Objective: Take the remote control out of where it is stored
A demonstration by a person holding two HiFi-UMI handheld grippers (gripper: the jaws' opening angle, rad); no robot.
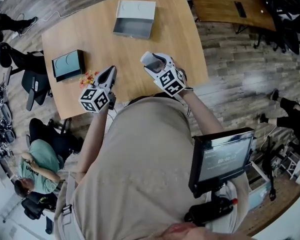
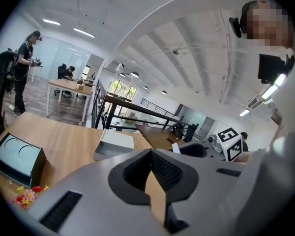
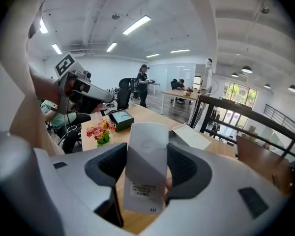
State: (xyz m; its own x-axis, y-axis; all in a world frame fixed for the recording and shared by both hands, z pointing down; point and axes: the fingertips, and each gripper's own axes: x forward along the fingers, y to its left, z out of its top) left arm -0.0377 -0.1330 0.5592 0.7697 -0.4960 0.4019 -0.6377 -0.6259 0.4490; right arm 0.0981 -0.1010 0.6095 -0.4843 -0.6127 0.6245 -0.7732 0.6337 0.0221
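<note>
My right gripper is shut on a white remote control and holds it above the near edge of the wooden table. In the right gripper view the remote stands upright between the jaws, its label side toward the camera. A grey open storage box with a white lid part rests at the table's far side. My left gripper hovers over the near left of the table, shut with nothing in it. The box lies ahead of it.
A black box with a pale top sits at the table's left, and a small bunch of flowers lies beside it. A seated person and chairs are at the left. A darker table stands at the back right.
</note>
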